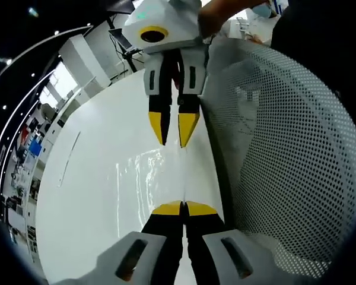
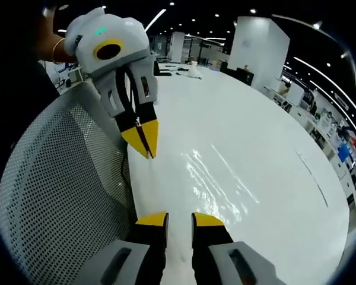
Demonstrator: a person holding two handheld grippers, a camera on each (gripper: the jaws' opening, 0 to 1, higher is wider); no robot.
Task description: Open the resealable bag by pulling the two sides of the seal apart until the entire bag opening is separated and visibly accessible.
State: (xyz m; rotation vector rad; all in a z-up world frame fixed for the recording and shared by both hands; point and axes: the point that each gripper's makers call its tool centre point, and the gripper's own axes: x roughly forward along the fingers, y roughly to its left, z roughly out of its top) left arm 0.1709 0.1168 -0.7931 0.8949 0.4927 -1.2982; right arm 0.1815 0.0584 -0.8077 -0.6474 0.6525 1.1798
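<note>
two grippers meet over a white table, tips facing each other.

left gripper view, left to right:
- shelving and desks of a large room at the far left, too small to read.
- the table's white top runs through the middle of the view.
- the resealable bag is clear film and lies flat on the table. it reads as a glossy, wrinkled patch between the two grippers' tips. seal state: cannot tell.
- the left gripper rises from the bottom. its yellow tips are pressed together at the bag's near edge. whether film is pinched between them: cannot tell.
- the right gripper comes down from the top, its yellow tips a little apart, over the bag's far edge. a person's hand holds its body.
- a grey mesh chair back stands against the table edge on the right.

right gripper view, left to right:
- the mesh chair back takes the left side.
- a wrist with a bracelet shows at the upper left, behind the left gripper, whose tips are closed to one point low over the table near the chair.
- the right gripper rises from the bottom, jaws released with a clear gap and nothing between them.
- the bag's wrinkled sheen lies just right of centre on the table.
- a white pillar stands beyond the table, with shelving at the far right.
</note>
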